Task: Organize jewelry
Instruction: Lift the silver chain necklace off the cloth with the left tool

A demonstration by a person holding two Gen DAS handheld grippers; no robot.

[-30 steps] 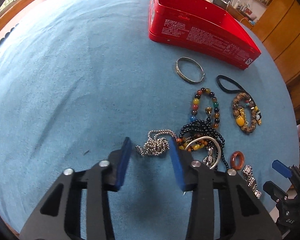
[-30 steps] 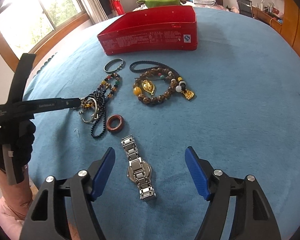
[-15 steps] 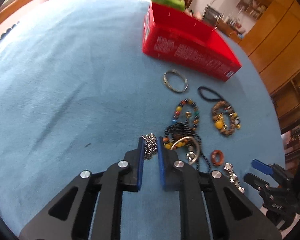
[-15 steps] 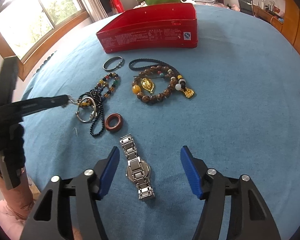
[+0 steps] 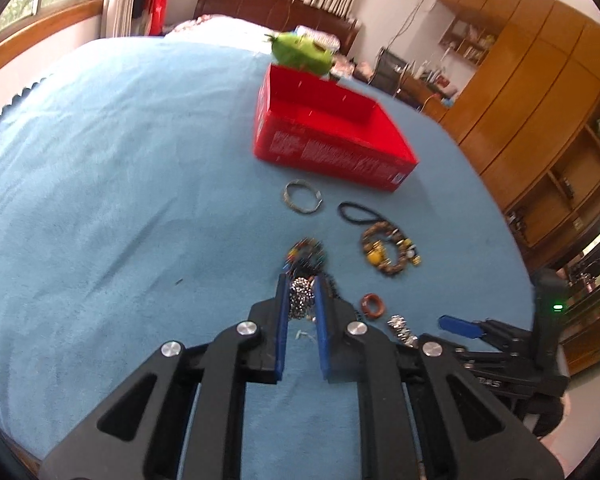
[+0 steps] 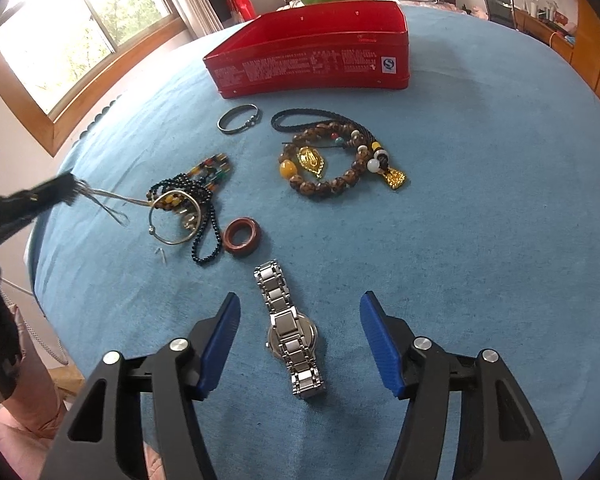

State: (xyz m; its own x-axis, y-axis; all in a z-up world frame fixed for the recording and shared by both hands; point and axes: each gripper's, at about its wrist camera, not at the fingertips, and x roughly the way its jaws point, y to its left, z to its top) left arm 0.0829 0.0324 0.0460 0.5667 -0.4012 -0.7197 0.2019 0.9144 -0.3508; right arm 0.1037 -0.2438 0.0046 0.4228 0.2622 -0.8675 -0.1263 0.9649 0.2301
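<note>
The red box (image 5: 332,136), far ahead of both grippers, is seen empty. A silver chain (image 5: 302,300) is clamped in the left gripper (image 5: 300,292). The watch (image 6: 290,328) lies unheld between the spread jaws of the right gripper (image 6: 298,330). All other pieces remain on the table (image 6: 480,220).

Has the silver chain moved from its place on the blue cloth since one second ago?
Yes. The left gripper is shut on the silver chain and has lifted it off the blue cloth, stretching it leftward from the bead pile.
</note>
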